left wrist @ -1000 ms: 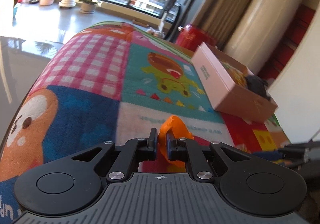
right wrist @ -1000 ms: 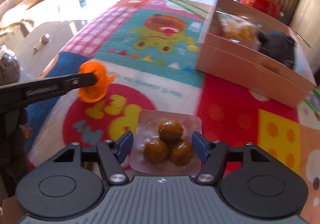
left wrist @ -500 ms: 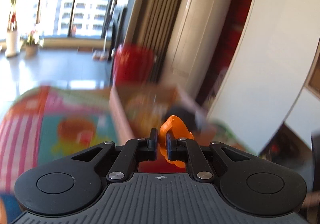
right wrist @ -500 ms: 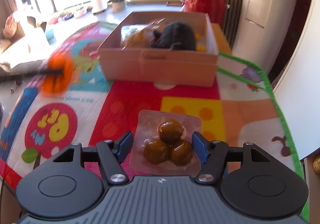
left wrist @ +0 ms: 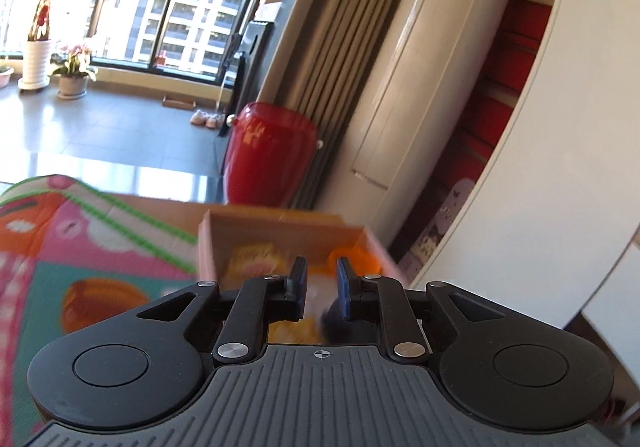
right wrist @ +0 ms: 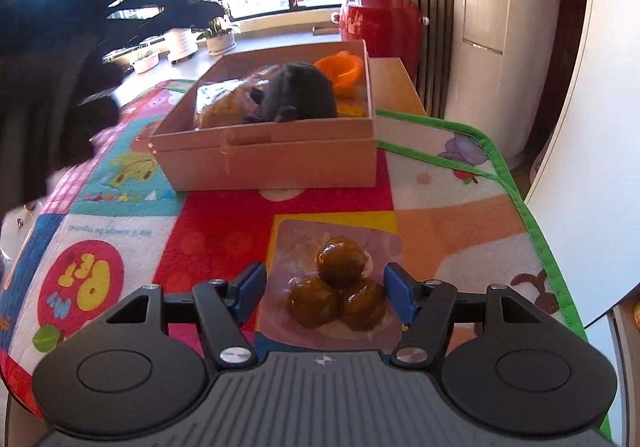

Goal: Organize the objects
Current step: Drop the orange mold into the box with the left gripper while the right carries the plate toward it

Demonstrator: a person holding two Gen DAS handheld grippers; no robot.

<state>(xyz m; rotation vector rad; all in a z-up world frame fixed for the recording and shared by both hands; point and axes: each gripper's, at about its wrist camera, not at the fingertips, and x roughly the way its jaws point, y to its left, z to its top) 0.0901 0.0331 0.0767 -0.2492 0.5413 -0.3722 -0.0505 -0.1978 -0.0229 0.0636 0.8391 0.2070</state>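
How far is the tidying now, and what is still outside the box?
Done: the orange toy lies in the cardboard box, beside a grey soft item and a plastic bag. The left gripper is open and holds nothing.
In hand: the right gripper holds the packet of three brown balls.
Left: that packet is not yet in the box.
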